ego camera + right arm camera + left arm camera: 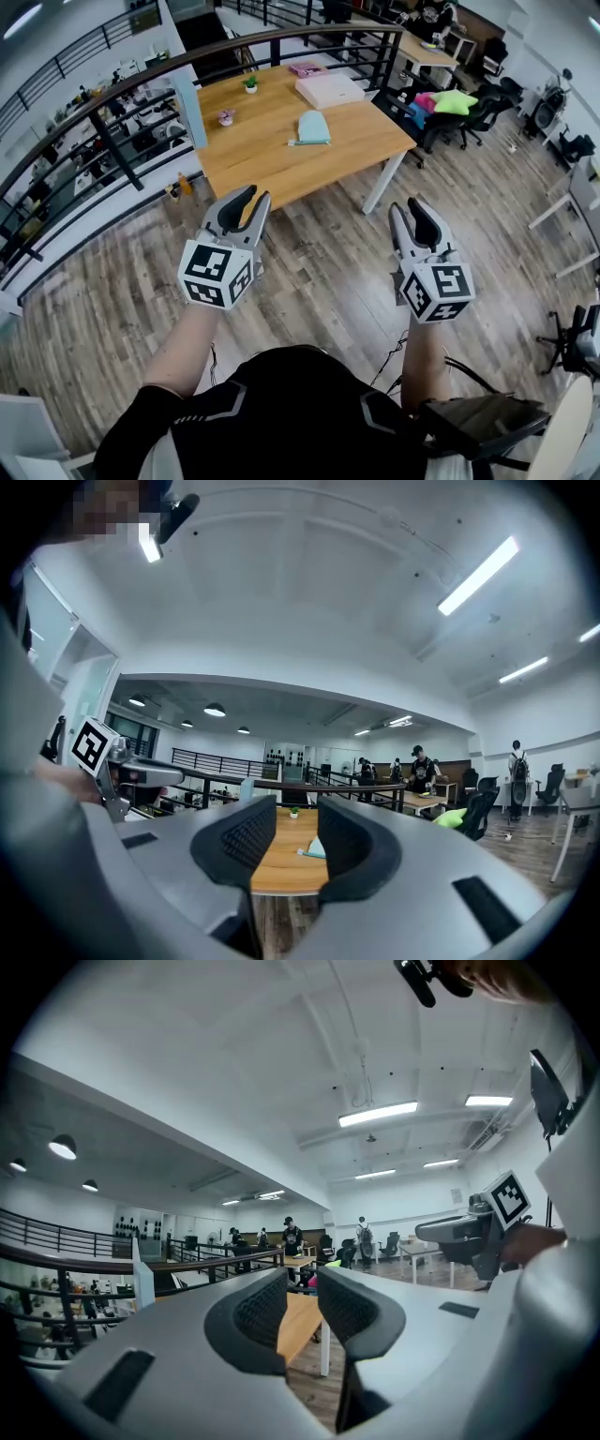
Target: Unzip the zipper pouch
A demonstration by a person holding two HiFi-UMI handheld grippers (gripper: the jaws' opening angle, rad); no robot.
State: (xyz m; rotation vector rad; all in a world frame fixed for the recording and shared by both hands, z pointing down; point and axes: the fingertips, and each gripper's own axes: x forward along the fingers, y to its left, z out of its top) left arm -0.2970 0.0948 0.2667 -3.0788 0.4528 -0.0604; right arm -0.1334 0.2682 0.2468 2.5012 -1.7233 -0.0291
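The zipper pouch (313,127), pale teal, lies flat on the wooden table (272,164) some way ahead of me, and shows small between the jaws in the right gripper view (313,847). Both grippers hang in the air over the wood floor, well short of the table. My left gripper (255,195) is open with a narrow gap between its jaws and nothing in it (302,1286). My right gripper (410,204) is open a little wider and holds nothing either (297,813).
On the table stand a white box (329,90), a small potted plant (250,84), a pink item (307,68) and a small pink pot (226,117). A black railing (141,80) runs behind it. Office chairs (453,105) stand right of the table.
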